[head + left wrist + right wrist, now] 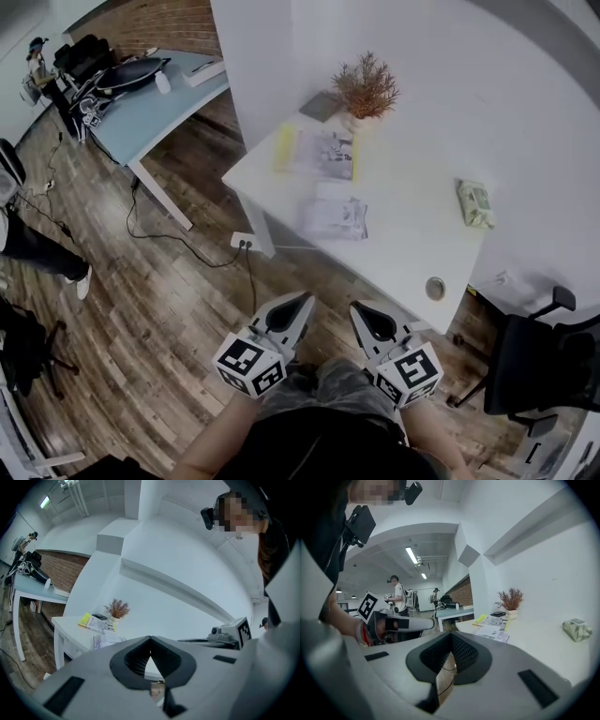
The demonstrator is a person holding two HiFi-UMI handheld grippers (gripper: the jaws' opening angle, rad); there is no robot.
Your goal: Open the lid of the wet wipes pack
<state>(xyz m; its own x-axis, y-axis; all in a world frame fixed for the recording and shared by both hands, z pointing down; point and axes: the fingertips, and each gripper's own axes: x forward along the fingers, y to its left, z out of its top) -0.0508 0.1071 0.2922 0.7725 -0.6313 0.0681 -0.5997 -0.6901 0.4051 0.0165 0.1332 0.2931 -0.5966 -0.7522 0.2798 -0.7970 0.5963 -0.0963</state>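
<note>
A wood-plank floor (169,309) runs under a white tabletop (403,234) set against a white wall (422,56). A pale blue desk (150,108) stands near a brick wall (159,23). A black office chair (548,361) sits beside the tabletop. Strip lights (411,555) glow on the ceiling.

A white table (403,258) stands against a white wall. At its far edge a dried plant (366,86) sits in a small pot, with a dark flat item (322,106) just beside it. A yellow-edged booklet (314,152) lies near the plant, and a leaflet (334,217) nearer the front edge. A round grommet (435,288) sits by the table's near corner. A black chair (544,361) stands at the right. Across the wood floor (159,309), a blue desk (155,108) holds clutter, and a socket (242,242) lies on the boards.
</note>
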